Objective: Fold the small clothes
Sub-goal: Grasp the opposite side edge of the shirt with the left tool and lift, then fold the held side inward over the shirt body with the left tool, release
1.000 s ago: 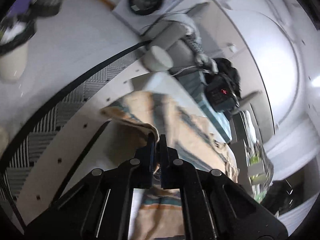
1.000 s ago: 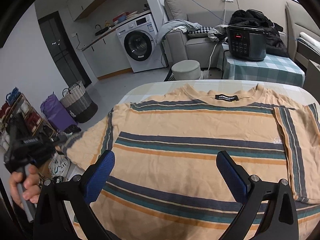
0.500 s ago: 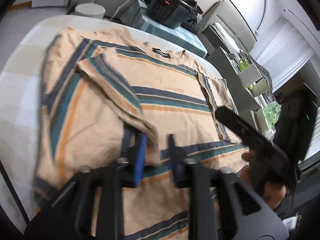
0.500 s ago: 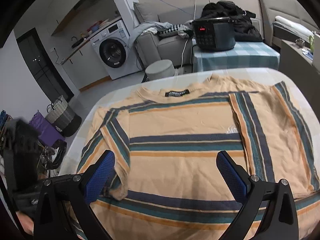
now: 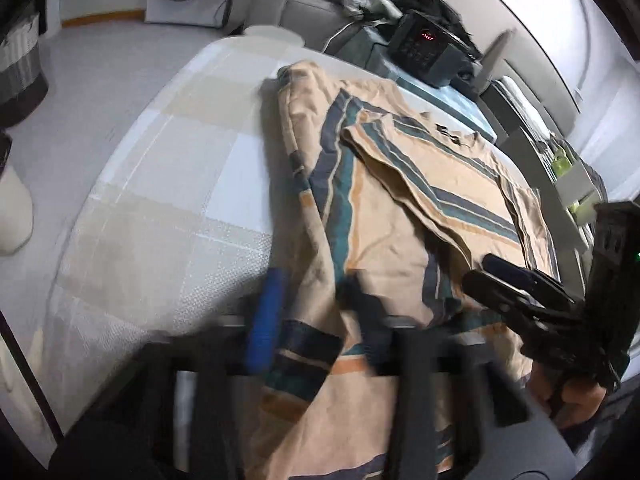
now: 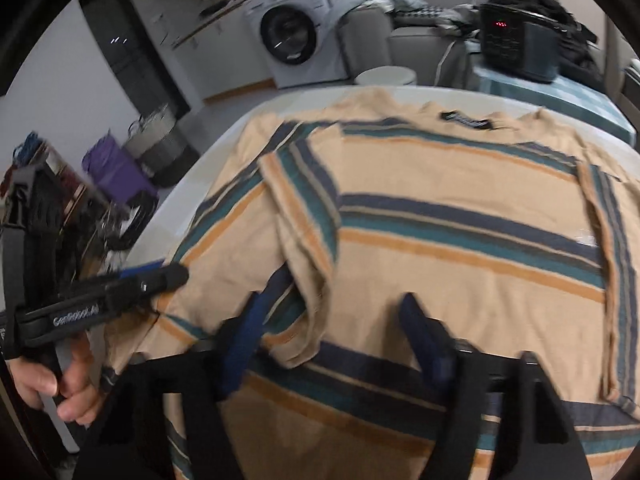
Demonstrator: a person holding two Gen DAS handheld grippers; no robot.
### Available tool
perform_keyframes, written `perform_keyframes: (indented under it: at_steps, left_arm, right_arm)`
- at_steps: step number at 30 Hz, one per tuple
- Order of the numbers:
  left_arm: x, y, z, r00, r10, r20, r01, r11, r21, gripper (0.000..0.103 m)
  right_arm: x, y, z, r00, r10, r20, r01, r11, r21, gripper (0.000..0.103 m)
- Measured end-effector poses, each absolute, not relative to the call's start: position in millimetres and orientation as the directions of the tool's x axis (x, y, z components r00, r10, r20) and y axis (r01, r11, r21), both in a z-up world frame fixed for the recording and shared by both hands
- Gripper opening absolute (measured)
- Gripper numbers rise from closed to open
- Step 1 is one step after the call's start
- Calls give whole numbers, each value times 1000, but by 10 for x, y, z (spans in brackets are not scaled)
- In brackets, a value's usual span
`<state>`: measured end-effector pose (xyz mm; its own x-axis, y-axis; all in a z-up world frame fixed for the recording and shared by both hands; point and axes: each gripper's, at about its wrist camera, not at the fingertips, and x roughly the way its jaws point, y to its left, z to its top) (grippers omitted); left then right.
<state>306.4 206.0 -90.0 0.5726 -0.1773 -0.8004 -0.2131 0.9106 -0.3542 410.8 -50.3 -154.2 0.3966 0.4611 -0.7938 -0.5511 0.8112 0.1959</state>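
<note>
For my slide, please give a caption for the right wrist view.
Right gripper closing over a striped shirt with both sleeves folded in; left gripper at its left edge.

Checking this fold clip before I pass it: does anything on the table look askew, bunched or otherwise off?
Only the striped T-shirt stands out. Its two sleeves are folded in unevenly: the right-side one lies flat, while the left-side one lies slanted, its lower end curled and rumpled. Nothing looks spilled or damaged.
</note>
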Motion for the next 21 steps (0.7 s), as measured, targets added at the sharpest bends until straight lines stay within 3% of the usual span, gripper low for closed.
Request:
perform_keyframes:
  at_steps: [3, 12, 21]
  left_arm:
    - [3012, 2134, -918, 592, -180, -785, -215, 904, -369, 4]
    - [2838, 2521, -1026, 580, -133, -804, -329, 864, -381, 5]
    - [2870, 2392, -951, 598, -154, -787, -270, 885, -379, 5]
  right_arm:
    - [4104, -458, -1568, 396, 474, -786, -556, 805, 205, 57]
    - [4108, -358, -1577, 394, 472, -789, -559, 804, 202, 57]
    - [4272, 30, -1491, 419, 513, -749, -598, 777, 197, 57]
